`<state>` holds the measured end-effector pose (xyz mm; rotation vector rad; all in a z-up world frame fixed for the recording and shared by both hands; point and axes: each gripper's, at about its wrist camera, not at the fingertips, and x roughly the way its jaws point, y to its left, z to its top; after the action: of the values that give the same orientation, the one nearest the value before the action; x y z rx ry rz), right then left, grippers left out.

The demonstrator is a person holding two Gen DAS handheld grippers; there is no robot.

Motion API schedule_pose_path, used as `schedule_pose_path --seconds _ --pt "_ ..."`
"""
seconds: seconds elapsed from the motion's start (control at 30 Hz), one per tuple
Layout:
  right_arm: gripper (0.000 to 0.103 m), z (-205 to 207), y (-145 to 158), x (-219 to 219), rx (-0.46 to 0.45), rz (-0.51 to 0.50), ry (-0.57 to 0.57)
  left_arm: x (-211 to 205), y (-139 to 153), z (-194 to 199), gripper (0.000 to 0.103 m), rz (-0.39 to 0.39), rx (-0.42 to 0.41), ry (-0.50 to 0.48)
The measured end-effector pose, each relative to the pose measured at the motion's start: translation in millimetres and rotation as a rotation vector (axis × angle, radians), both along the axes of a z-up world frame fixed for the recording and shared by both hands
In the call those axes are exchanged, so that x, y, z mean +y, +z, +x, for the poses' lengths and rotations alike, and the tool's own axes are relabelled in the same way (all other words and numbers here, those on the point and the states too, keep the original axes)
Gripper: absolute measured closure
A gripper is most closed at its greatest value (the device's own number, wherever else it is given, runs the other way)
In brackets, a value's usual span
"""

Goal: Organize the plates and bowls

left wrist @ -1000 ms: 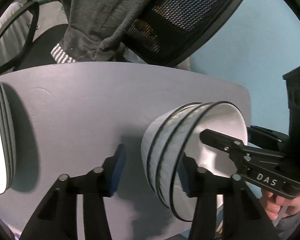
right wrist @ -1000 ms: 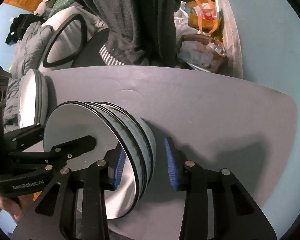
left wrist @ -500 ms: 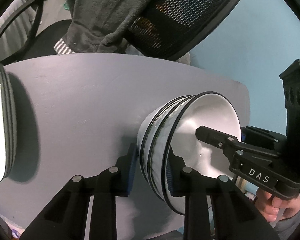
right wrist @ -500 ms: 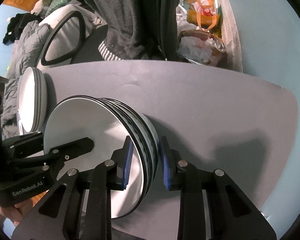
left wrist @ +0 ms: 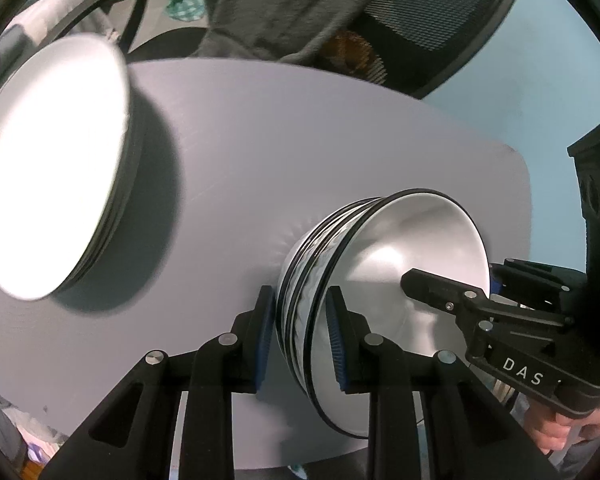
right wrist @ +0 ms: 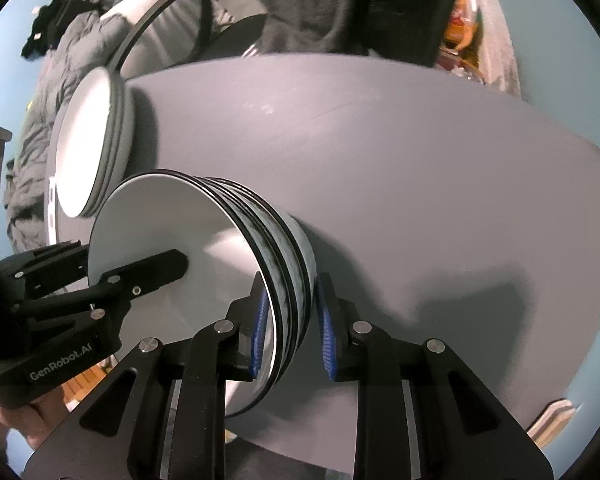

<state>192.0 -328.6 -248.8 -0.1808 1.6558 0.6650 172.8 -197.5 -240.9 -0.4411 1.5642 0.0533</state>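
Two grippers clamped one bowl stack from opposite rims, low-centre in both views. Left gripper pads pinched the near wall; right gripper was closing, w/ the stack's rim btwn its blue pads, touching. Right gripper body read "DAS" in left view, lower right; left one read "GenRobot.AI" in right view, lower left. Plate stack sat on the grey desk, upper left, apart from bowls.

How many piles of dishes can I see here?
2. A stack of bowls is near the table's front edge; a stack of plates is to its left. More could be hidden beyond view.
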Motion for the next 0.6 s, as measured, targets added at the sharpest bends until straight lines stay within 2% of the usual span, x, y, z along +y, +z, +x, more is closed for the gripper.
schedule_pose_path --seconds 0.27,0.6 --pt "0.080 -30 -5 31 0.012 0.006 0.009 32 2 -43 0.078 0.031 0.004 0.016" --pt "0.080 -57 -5 57 0.023 0.000 0.017 75 2 -93 0.079 0.025 0.017 0.037"
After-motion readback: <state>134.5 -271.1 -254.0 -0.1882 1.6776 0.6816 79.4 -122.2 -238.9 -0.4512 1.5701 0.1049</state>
